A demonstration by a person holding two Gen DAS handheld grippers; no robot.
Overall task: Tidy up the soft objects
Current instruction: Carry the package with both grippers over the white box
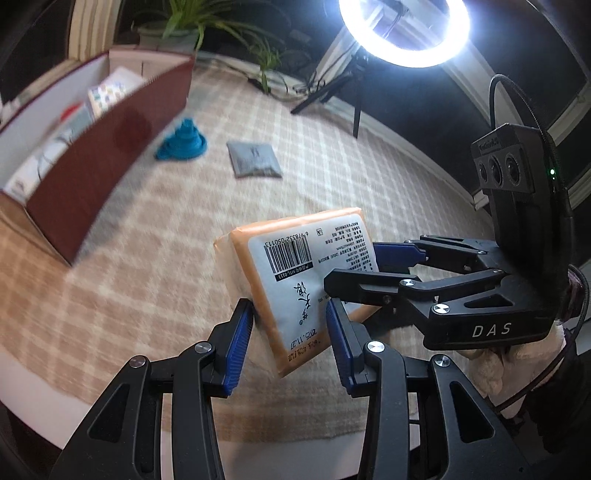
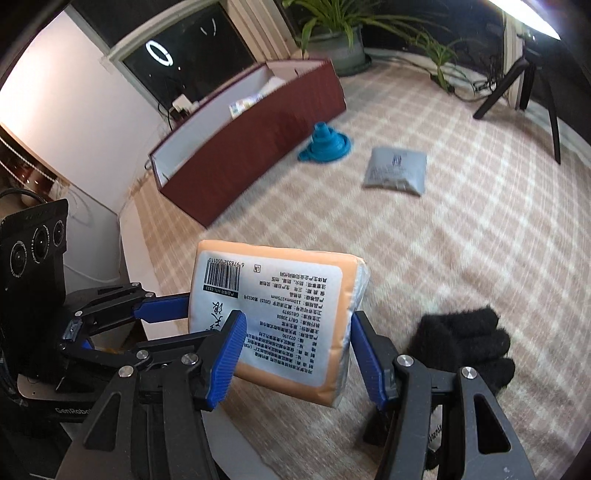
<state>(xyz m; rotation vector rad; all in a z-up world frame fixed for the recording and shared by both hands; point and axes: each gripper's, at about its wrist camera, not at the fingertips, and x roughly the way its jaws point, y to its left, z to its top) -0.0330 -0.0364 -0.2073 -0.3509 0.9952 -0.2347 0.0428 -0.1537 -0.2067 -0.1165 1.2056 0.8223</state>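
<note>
An orange tissue pack [image 1: 295, 280] with a white barcode label is held above the checked tablecloth [image 1: 184, 229]. My left gripper [image 1: 290, 339] grips its near end, and my right gripper [image 1: 373, 273] comes in from the right and grips its other edge. In the right wrist view the pack [image 2: 280, 314] sits between my right gripper's blue pads [image 2: 295, 354], with the left gripper [image 2: 170, 314] clamping its left edge. A grey soft pouch [image 2: 397, 170] and a black knit glove [image 2: 465, 343] lie on the cloth.
A long dark red box [image 1: 99, 162] holding several packets stands at the far left, and also shows in the right wrist view [image 2: 255, 136]. A blue collapsible funnel [image 1: 183, 142] lies beside it. A ring light on a tripod [image 1: 402, 29] and potted plants [image 2: 332, 33] stand behind.
</note>
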